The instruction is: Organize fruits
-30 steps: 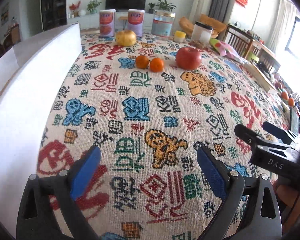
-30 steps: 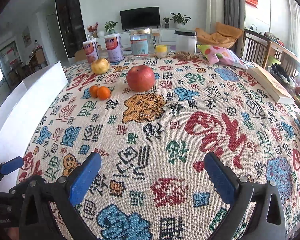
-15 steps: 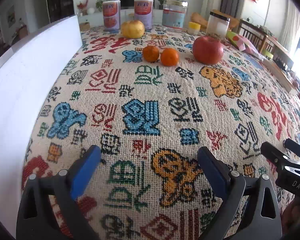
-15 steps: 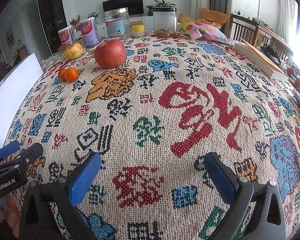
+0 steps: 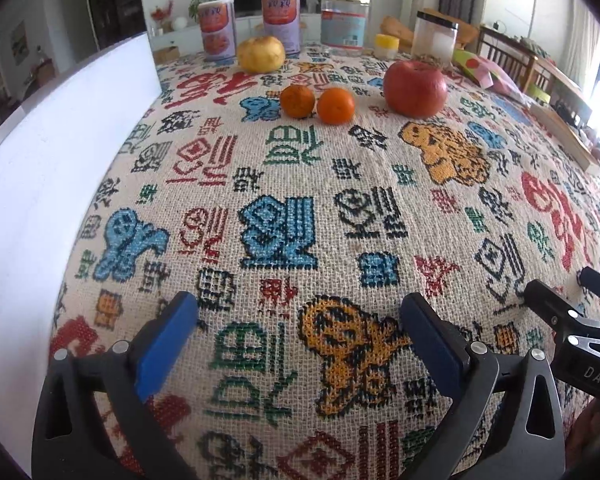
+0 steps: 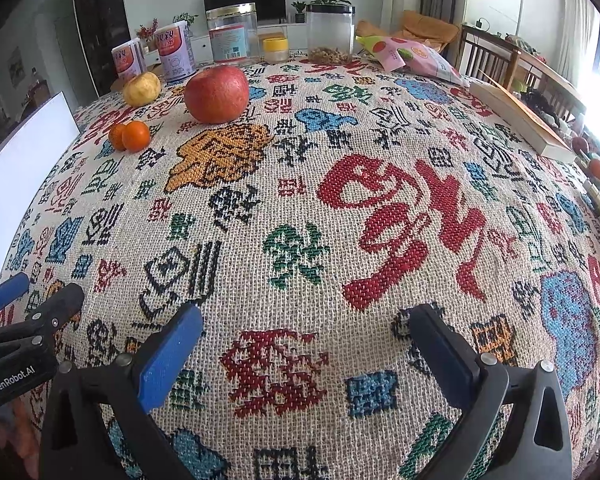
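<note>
A red apple, two small oranges and a yellow pear-like fruit rest on the patterned tablecloth at the far side. My left gripper hovers low over the near cloth, its jaws opening wide with nothing between them. My right gripper is open too, empty, over the cloth to the right of the left one. Both are well short of the fruits. Each gripper shows at the edge of the other's view.
A white board stands along the table's left edge. Two tins, a clear jar, a yellow-lidded pot and a black-lidded container line the far edge. A snack bag and a book lie at the right.
Both grippers have sunk toward the cloth and tilted further down, so the fruits look nearer. The left jaws stand slightly wider. No fruit has moved.
</note>
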The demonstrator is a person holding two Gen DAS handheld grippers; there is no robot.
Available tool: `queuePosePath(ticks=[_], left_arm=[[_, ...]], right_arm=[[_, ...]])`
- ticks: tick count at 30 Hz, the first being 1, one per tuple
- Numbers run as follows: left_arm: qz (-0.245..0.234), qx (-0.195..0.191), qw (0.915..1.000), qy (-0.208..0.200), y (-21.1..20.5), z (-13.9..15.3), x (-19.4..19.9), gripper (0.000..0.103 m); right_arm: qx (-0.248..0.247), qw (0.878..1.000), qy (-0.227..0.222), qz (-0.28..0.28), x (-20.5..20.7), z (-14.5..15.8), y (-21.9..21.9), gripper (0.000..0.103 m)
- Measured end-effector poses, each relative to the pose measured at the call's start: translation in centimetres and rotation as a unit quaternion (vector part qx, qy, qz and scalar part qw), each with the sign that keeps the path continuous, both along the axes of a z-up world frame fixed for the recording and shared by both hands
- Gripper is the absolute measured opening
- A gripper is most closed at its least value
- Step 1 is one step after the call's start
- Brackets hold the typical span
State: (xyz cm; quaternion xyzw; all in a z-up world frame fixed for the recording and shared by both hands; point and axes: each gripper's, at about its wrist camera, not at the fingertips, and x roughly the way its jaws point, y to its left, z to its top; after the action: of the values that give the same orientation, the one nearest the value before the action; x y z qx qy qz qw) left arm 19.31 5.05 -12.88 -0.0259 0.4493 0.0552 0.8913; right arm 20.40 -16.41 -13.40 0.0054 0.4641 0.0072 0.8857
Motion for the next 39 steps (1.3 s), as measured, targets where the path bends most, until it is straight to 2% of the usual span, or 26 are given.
queuePosePath(ticks=[39], left_arm=[[0.000, 0.000, 1.0000, -0.001, -0.01, 0.02, -0.02, 0.103]], right_arm=[[-0.003, 1.000, 0.002, 0.000, -0.02, -0.17, 0.01, 0.103]])
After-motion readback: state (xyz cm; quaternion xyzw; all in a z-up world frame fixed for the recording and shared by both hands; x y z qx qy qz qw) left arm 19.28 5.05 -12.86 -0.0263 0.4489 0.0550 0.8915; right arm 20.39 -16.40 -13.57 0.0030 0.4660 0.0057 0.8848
